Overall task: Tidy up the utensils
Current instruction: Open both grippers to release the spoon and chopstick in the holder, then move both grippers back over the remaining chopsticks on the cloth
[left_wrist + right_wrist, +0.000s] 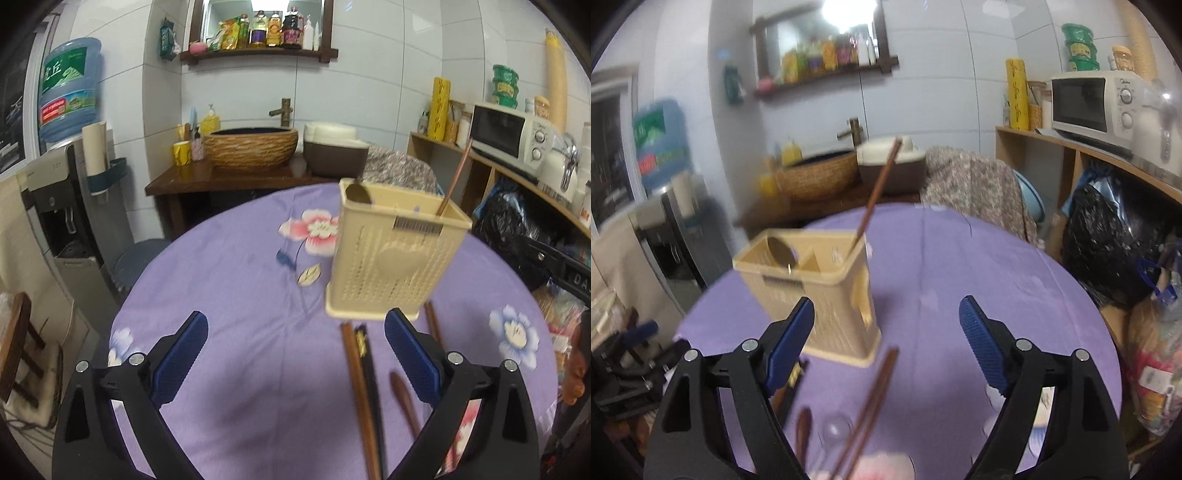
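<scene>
A beige utensil holder (395, 254) is being shown standing on the round table (229, 280), which is being covered by a purple flowered cloth. Two compartments are being seen in the holder from the right wrist view: a spoon (781, 253) is being kept in one, and a single brown chopstick (875, 192) is being leaned upright in the other, its upper end rising well above the rim. The left gripper (295, 354) is being held above the cloth with its jaws spread wide and nothing between them; its right blue pad (410, 354) is being seen just in front of the holder's base. Brown chopsticks (356, 387) and a darker pair are being left lying on the cloth in front of the holder, with a wooden spoon (404, 398) just beside them. The right gripper (886, 339) is likewise being held wide open and empty, with another pair of brown chopsticks (871, 402) lying on the cloth between and below its fingers, untouched by the pads.
</scene>
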Tool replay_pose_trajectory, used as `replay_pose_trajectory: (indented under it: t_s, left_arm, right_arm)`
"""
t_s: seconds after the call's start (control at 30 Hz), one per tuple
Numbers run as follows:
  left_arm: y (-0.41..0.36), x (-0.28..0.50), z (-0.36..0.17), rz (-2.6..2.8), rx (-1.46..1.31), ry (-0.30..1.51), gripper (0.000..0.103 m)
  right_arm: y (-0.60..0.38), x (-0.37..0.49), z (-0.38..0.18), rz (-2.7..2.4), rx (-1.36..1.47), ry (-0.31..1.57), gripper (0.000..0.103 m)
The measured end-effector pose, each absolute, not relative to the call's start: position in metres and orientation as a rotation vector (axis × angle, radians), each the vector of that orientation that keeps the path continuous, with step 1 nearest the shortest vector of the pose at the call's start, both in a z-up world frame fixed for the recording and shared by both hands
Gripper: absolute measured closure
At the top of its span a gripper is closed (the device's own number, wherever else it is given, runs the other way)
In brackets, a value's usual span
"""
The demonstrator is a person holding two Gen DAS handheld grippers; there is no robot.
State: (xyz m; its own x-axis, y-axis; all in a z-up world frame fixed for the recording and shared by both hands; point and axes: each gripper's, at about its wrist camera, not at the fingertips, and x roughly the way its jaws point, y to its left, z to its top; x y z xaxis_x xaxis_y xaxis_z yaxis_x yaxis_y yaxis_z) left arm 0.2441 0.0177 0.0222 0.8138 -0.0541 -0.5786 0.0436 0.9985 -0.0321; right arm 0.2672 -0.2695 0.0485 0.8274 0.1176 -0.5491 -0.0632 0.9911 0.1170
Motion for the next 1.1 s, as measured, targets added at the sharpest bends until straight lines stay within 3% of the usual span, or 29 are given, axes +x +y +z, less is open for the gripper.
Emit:
replay_pose_trajectory:
  t_s: [0.33,0.53,1.1]
  left_arm:
    - [0.023,0.230,-0.046,-0.078,-0.048,0.840,0.043]
    - [0.006,0.229,-0.059,-0.128,-0.034,0.883,0.046]
    - [-0.020,0.230,-0.071,-0.158,0.001,0.915,0.046]
  right_arm:
    - [-0.262,0.236,-0.043,0.053,0.054,0.867,0.019]
    - [-0.250,0.234,-0.070,0.064,0.057,0.938,0.019]
    - [-0.241,0.244,-0.075,-0.019,-0.017,0.966,0.018]
